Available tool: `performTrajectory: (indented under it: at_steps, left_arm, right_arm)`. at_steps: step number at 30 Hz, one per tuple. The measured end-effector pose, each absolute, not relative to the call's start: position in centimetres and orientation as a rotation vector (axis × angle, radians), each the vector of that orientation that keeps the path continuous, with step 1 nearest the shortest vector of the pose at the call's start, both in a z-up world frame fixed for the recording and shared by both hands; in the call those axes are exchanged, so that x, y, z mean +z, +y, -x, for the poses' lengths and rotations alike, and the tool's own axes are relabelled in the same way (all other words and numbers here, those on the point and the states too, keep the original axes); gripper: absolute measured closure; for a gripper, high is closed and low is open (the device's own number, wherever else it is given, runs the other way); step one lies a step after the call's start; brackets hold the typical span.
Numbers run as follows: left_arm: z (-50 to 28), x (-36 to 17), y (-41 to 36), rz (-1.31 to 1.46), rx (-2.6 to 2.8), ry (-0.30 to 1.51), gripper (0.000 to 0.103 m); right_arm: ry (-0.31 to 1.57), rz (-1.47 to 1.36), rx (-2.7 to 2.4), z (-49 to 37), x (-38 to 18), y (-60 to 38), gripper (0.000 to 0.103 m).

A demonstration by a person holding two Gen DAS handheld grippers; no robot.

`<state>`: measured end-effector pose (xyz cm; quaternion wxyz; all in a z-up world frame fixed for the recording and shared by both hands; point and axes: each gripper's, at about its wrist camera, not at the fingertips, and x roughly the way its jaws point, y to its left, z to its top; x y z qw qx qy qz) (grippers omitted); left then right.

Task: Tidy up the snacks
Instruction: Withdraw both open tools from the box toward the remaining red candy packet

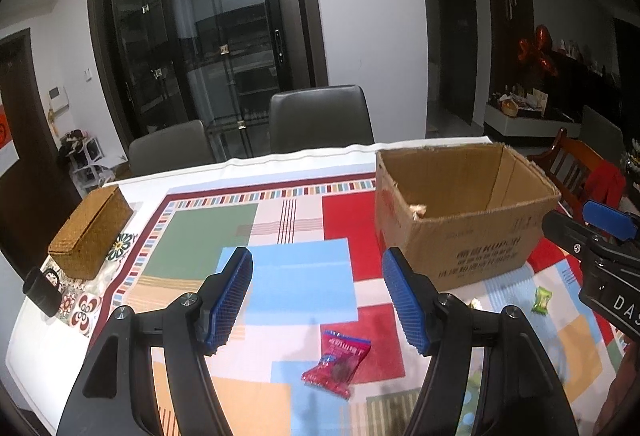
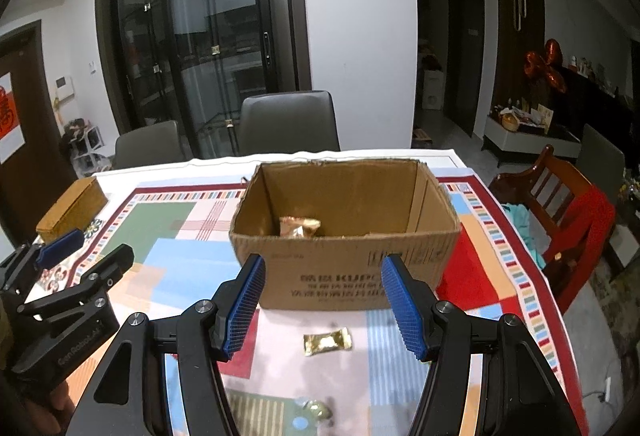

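Note:
An open cardboard box (image 1: pixel 468 236) (image 2: pixel 344 268) stands on the patterned tablecloth, with a gold-wrapped snack (image 2: pixel 299 226) inside it. My left gripper (image 1: pixel 316 296) is open above the cloth with nothing between its blue pads; a red snack packet (image 1: pixel 336 364) lies just below and ahead of it. A small green candy (image 1: pixel 542 300) lies right of the box front. My right gripper (image 2: pixel 322 302) is open and empty in front of the box, and a gold candy (image 2: pixel 328 342) lies on the cloth under it. A greenish candy (image 2: pixel 318 408) sits nearer, blurred.
A woven lidded basket (image 1: pixel 90 232) (image 2: pixel 70 210) and a black mug (image 1: pixel 42 290) sit at the table's left side. Grey chairs (image 1: pixel 320 118) stand behind the table, and a wooden chair (image 2: pixel 560 212) with red cloth is at the right.

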<state>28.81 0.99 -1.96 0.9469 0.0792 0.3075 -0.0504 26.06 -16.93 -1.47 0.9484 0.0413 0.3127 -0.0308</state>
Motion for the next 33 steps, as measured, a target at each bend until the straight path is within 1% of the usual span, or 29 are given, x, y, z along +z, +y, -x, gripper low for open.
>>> performTrajectory:
  at_steps: [29,33]
  left_arm:
    - [-27.6,-9.9,2.8,-0.274,-0.222,0.726,0.034]
    - [-27.7,-10.8,2.9,-0.281,-0.237,0.738,0.03]
  right_arm:
    - [0.749,-0.131,-0.18,-23.3,-8.7,-14.3,0.041]
    - [0.755,-0.139,-0.206,-22.9,-9.6,-14.1,0.041]
